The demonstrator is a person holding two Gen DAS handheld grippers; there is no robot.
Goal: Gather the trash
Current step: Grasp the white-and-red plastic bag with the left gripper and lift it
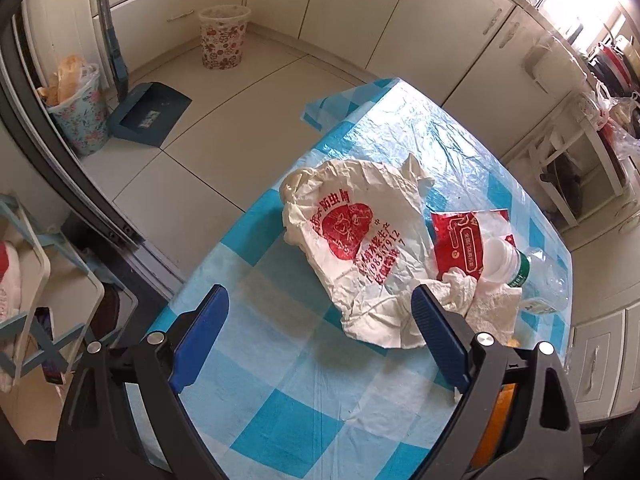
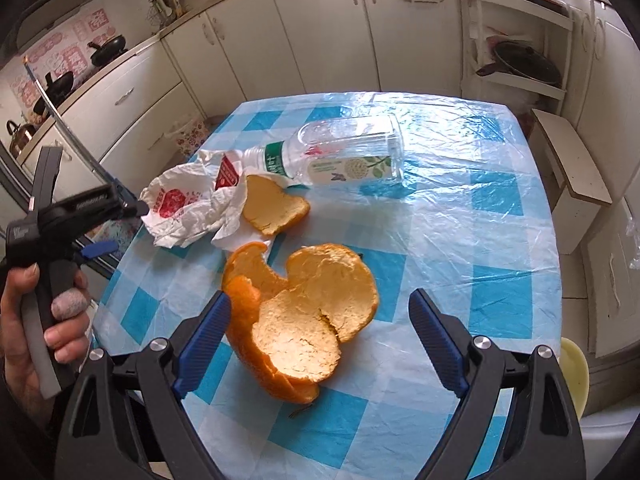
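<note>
On the kitchen table, largest to smallest, as your two grippers see it:
Table: blue-and-white checked cloth under clear plastic film; all the trash lies on it.
White plastic bag: crumpled, red print, flat between your left fingers and the table's far end.
Clear bottle: on its side, green label, cap end toward the bag.
Large orange peel: pith up, just ahead of your right gripper, nearer its left finger.
Small orange peel: beside the crumpled tissue, near the bottle neck.
Red packet: touching the bag and bottle.
Left gripper: you hold it wide open, gripping nothing, short of the bag.
Right gripper: wide open, empty; the large peel sits between the fingers, touching neither clearly.
Floor bins: patterned wastebasket by the cabinets; full floral bin beside the dustpan.
</note>
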